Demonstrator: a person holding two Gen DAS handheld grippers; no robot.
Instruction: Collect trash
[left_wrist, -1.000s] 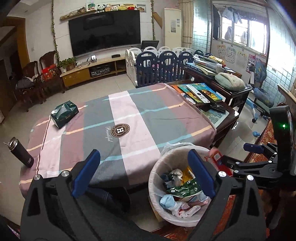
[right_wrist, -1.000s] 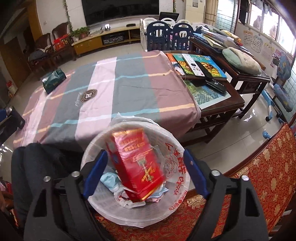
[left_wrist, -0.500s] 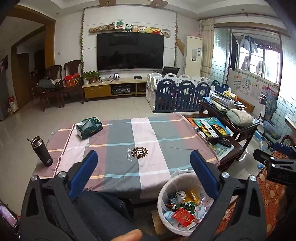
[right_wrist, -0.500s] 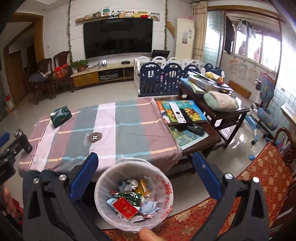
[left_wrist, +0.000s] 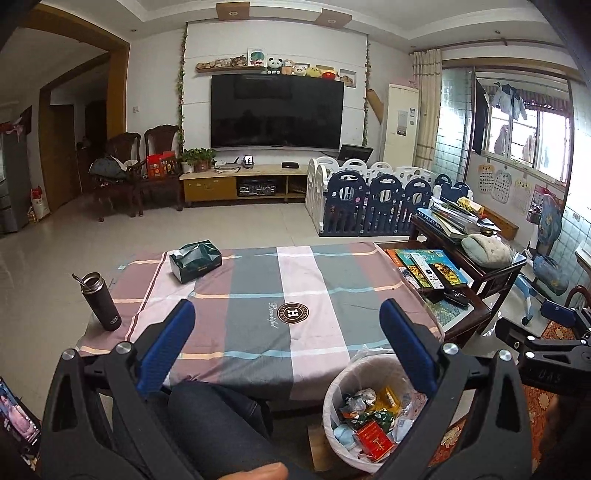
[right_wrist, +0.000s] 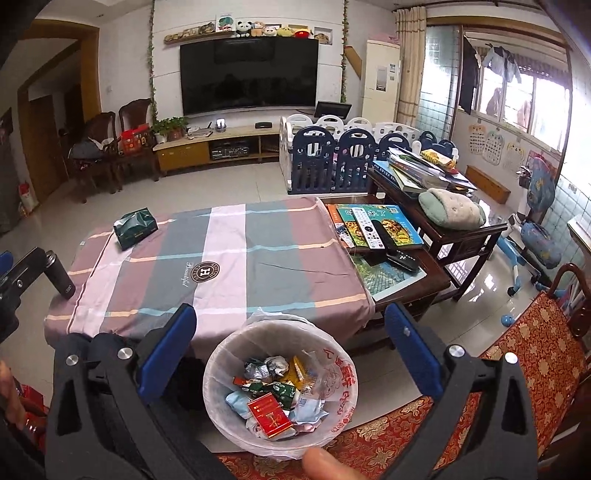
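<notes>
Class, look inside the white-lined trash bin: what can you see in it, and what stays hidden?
Inside the trash bin: a red box on top, crumpled wrappers, and blue-white scraps. Anything beneath that pile is covered.

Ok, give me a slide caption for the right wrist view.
Open right gripper above white lined trash bin holding red carton, beside striped cloth-covered table.

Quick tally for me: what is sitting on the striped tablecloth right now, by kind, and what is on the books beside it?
Tissue box: 1
Dark flask: 1
Remote controls: 3, lying on the books, not on the tablecloth
Total: 5
</notes>
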